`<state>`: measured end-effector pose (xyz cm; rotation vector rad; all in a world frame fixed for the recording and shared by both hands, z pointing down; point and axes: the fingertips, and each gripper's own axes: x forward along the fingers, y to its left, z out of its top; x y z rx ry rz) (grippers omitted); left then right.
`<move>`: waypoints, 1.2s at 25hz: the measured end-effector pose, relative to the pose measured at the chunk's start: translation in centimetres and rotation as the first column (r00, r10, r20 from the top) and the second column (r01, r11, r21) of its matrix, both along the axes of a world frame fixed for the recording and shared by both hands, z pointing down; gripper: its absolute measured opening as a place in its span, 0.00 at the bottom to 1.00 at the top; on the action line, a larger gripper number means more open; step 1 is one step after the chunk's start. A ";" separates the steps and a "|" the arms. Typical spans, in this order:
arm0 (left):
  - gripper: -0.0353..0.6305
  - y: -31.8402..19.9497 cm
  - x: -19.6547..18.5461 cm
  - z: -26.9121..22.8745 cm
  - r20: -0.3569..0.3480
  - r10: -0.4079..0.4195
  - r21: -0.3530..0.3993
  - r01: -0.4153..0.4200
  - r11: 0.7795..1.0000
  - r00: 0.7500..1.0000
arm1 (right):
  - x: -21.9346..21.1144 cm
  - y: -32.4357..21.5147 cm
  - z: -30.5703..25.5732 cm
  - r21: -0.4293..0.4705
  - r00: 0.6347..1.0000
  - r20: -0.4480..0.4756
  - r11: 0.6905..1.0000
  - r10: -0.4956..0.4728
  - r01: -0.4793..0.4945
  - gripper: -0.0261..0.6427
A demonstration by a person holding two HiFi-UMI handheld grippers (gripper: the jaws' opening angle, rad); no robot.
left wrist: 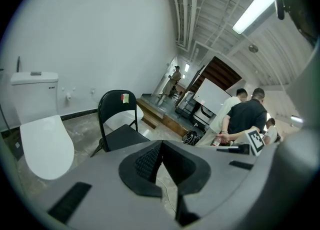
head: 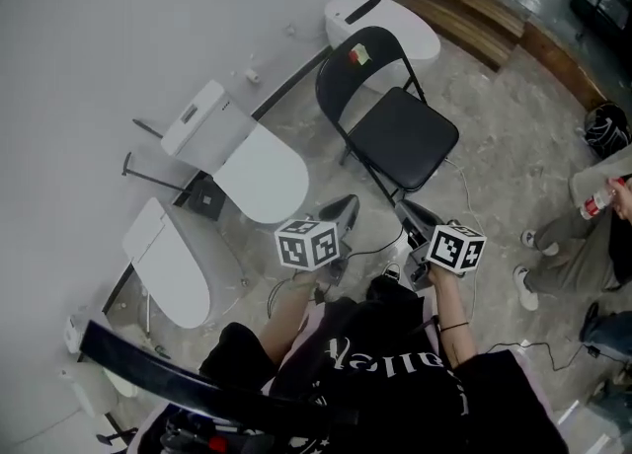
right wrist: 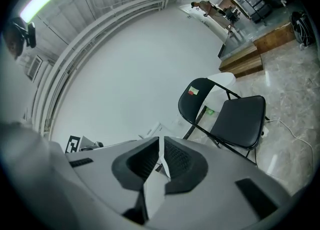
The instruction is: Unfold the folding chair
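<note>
1. The folding chair (head: 403,134) stands opened out on the stone floor, seat down and flat, backrest upright, all black (with a small red and green sticker (head: 358,55) on the backrest).
2. The left gripper (head: 346,208) hangs in the air near the chair's front edge, apart from it. In the left gripper view its tongs (left wrist: 161,146) are pressed together at the tips with nothing between them.
3. The right gripper (head: 408,211) hangs just beside the left one, also near the chair's front and clear of it. In the right gripper view its tongs (right wrist: 161,146) are almost together, with only a thin slit between them, and nothing sits in that slit.
4. Neither gripper touches the chair.
5. Three white toilets stand near the chair. One (head: 387,16) is right behind the backrest, one (head: 252,161) is just beside the chair on its wall side, and one (head: 173,263) is farther along from that.
6. A wooden step (head: 474,10) lies beyond the chair's back.
7. A person (head: 583,235) sits well apart from the chair on its side away from the wall.
8. A thin cable (head: 464,186) trails on the floor by the chair's legs.
</note>
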<state>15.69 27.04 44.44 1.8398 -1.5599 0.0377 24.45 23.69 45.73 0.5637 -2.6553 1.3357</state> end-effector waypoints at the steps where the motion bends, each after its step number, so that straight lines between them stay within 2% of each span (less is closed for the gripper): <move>1: 0.06 0.8 0.0 0.1 -0.007 0.000 -0.001 0.000 1.000 1.000 | -0.4 0.9 -0.1 0.007 1.000 -0.005 1.000 -0.008 0.008 0.10; 5: 0.06 4.8 -0.2 0.4 -0.008 0.018 -0.003 -0.018 1.000 1.000 | -1.8 4.7 -0.9 0.037 1.000 -0.021 0.999 -0.023 0.024 0.10; 11: 0.06 14.9 -1.6 0.6 0.002 0.038 -0.003 -0.038 0.999 0.999 | -3.7 12.8 -1.5 0.049 1.000 -0.004 0.999 0.020 -0.020 0.10; 18: 0.06 24.3 -2.7 1.3 -0.052 0.010 0.006 -0.010 1.000 0.999 | -2.9 22.6 -1.8 0.061 0.998 -0.007 0.996 0.062 -0.062 0.10; 23: 0.06 27.4 -0.6 1.1 -0.066 0.051 0.019 -0.050 0.999 0.997 | -1.2 27.1 -2.0 0.069 0.997 -0.021 0.995 0.075 -0.073 0.10; 30: 0.06 28.3 3.7 -0.4 -0.067 0.085 0.057 -0.081 0.995 0.994 | 1.0 28.8 -3.2 0.107 0.999 -0.030 0.994 0.039 -0.036 0.10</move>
